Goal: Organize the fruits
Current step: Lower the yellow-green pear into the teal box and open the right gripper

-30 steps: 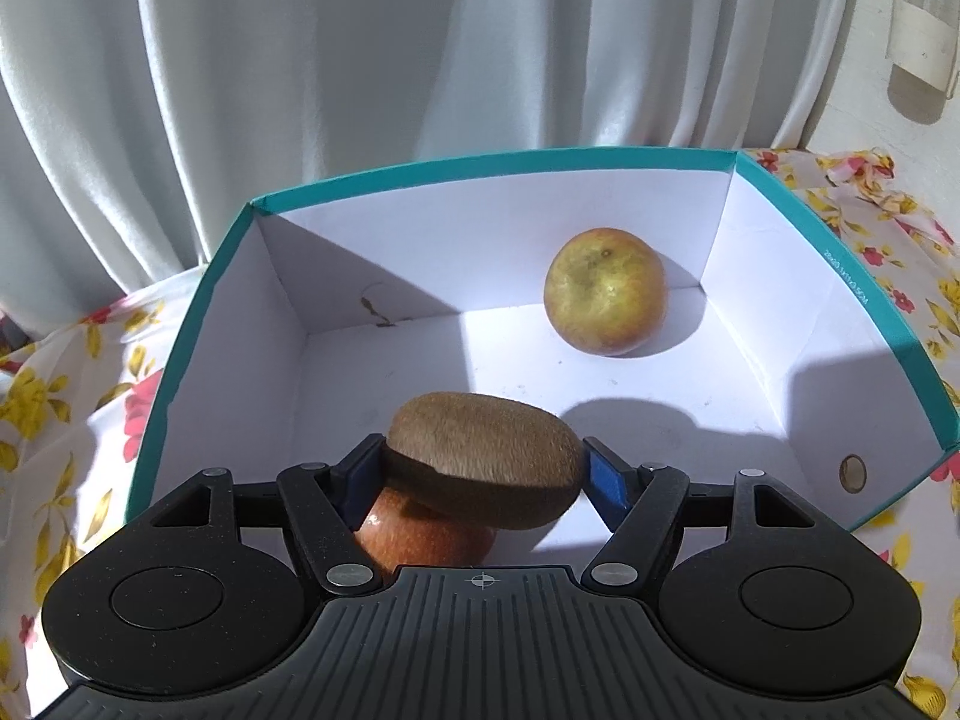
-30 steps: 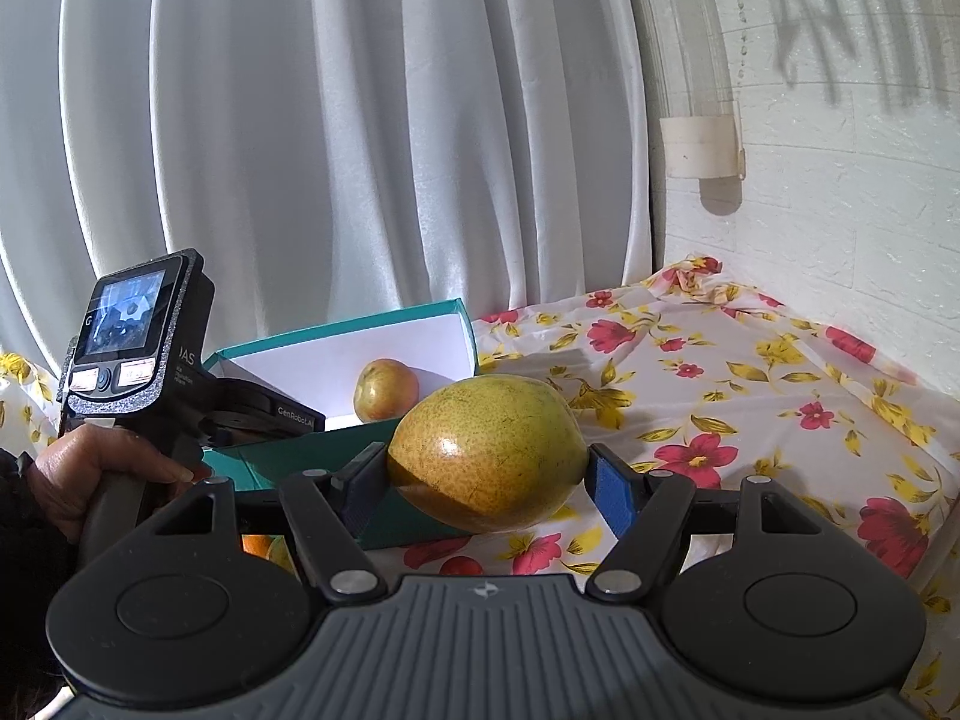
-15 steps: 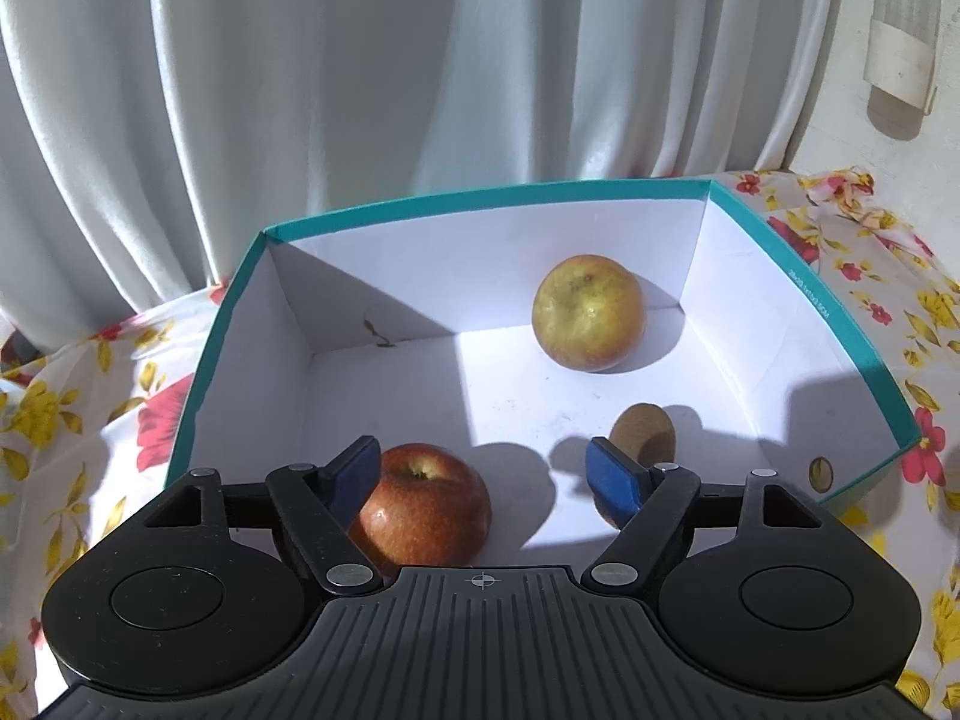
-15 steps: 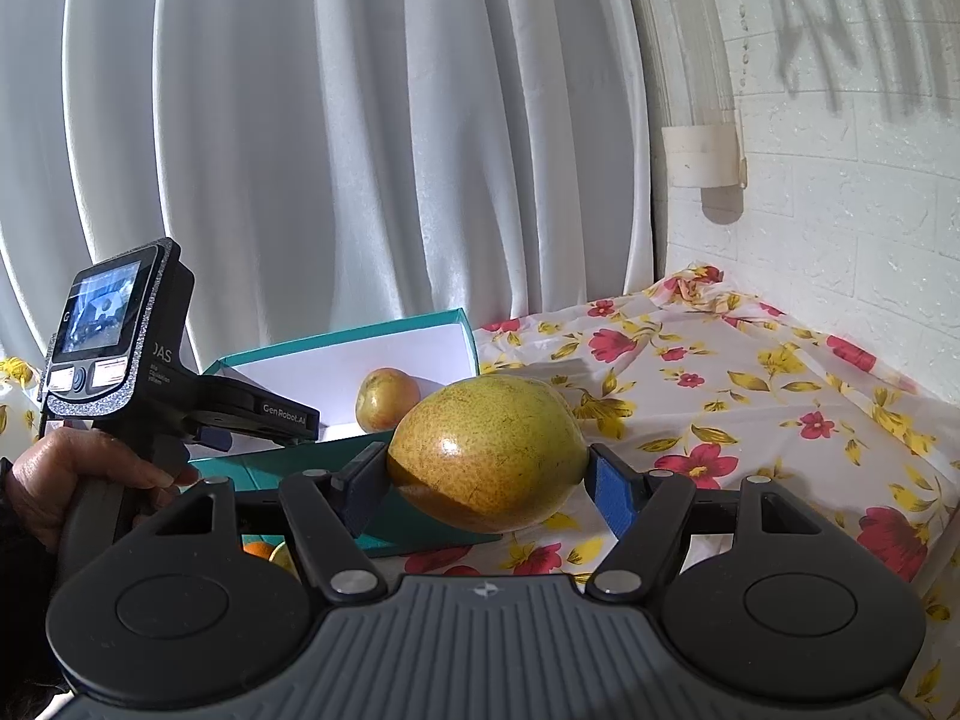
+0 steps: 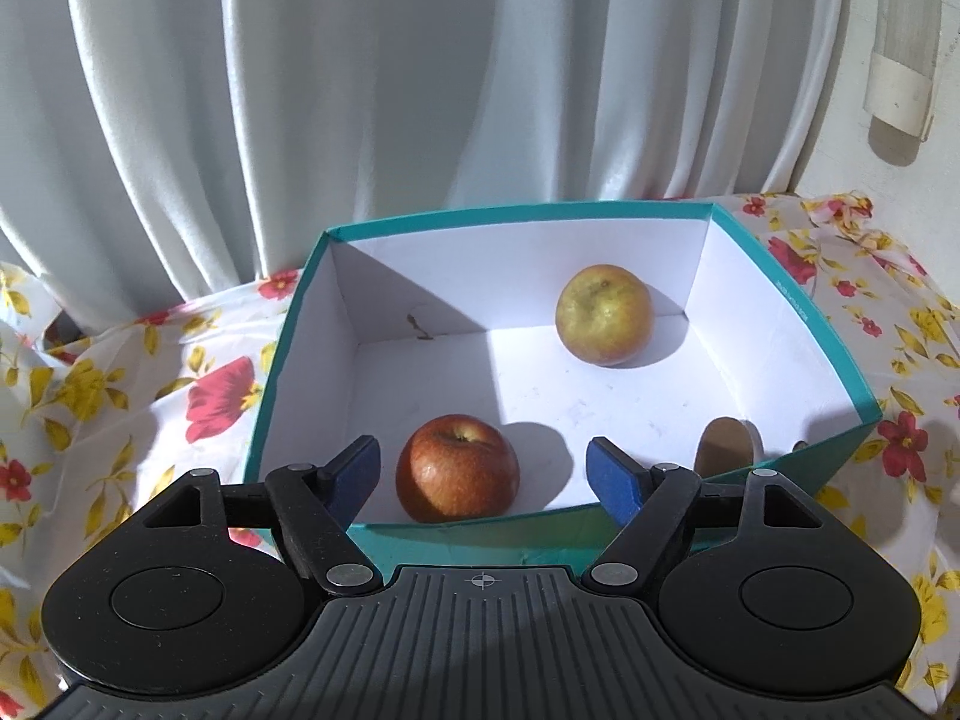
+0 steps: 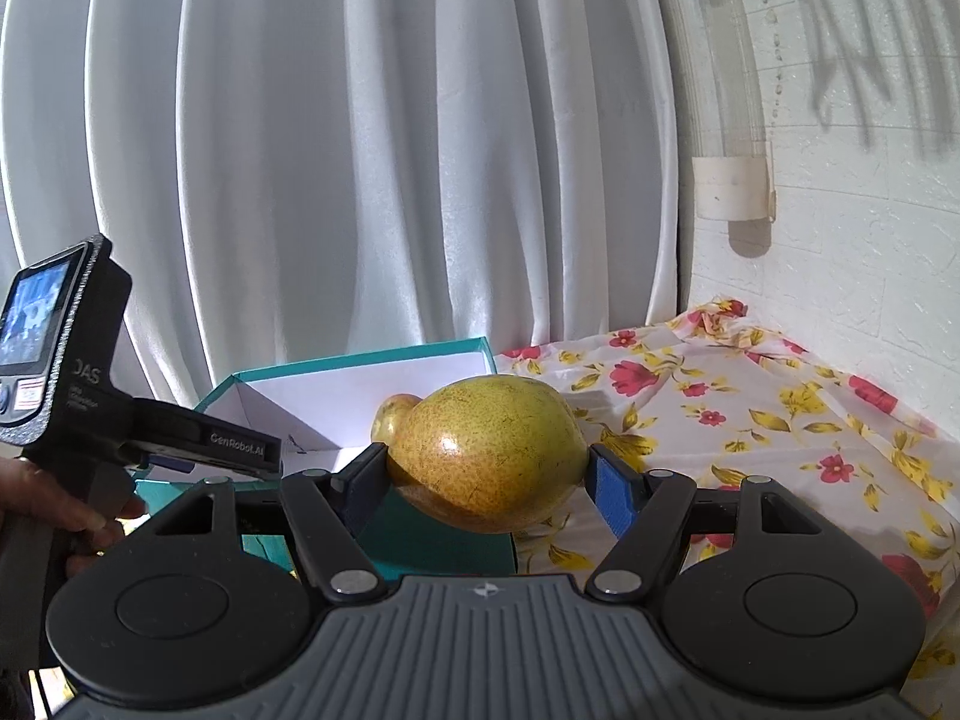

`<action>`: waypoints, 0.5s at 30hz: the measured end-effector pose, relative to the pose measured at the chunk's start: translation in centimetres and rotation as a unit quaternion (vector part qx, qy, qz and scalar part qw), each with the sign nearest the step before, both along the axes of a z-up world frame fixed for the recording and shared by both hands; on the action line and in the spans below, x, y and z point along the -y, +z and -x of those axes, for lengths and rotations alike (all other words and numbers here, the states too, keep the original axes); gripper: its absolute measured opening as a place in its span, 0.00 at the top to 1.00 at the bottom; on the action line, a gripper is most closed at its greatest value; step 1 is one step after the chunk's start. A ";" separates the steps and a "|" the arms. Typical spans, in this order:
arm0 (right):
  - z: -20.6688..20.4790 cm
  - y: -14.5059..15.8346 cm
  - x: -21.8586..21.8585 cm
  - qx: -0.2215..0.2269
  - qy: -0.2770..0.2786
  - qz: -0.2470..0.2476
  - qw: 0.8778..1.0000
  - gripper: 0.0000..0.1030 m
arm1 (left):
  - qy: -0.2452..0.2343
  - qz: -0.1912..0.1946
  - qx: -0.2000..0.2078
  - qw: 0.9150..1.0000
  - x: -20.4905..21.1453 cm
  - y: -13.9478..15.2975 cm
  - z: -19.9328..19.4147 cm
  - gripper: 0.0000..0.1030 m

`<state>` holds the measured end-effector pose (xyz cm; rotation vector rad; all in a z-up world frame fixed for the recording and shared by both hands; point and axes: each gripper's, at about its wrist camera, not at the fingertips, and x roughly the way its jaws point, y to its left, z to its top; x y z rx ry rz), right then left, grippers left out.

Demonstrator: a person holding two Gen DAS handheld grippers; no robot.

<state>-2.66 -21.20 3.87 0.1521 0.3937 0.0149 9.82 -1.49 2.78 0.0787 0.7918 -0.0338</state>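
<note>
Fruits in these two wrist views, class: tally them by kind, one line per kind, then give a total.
Round apples: 2, one red, one yellow-green.
Fuzzy brown kiwi: 1, partly hidden by the teal box's wall.
Speckled yellow-green mango: 1.
Total: 4

White curtains [image 5: 420, 120] hang in long vertical folds across the back of the scene, lit from behind by daylight. A thin cloth [image 5: 138, 384] printed with red flowers and yellow leaves covers the desk, wrinkled and bunched where it meets the curtains. To the right stands a white textured wall [image 6: 852, 252], crossed by thin dark shadows near its top. A clear ribbed pipe [image 6: 714, 60] runs down the wall beside the curtain edge, ending in a white collar [image 6: 729, 189].
</note>
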 end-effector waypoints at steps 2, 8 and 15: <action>-0.4 0.1 -0.2 0.002 0.004 0.000 1.000 0.31 | 0.004 -0.002 0.003 1.000 -0.2 0.2 0.3 0.22; -1.9 0.4 -0.8 0.010 0.019 0.007 1.000 0.31 | 0.016 0.000 0.005 1.000 -0.9 0.5 1.0 0.21; -3.9 0.4 -1.6 0.013 0.033 0.016 0.999 0.31 | 0.026 0.001 0.008 1.000 -1.8 0.8 1.7 0.20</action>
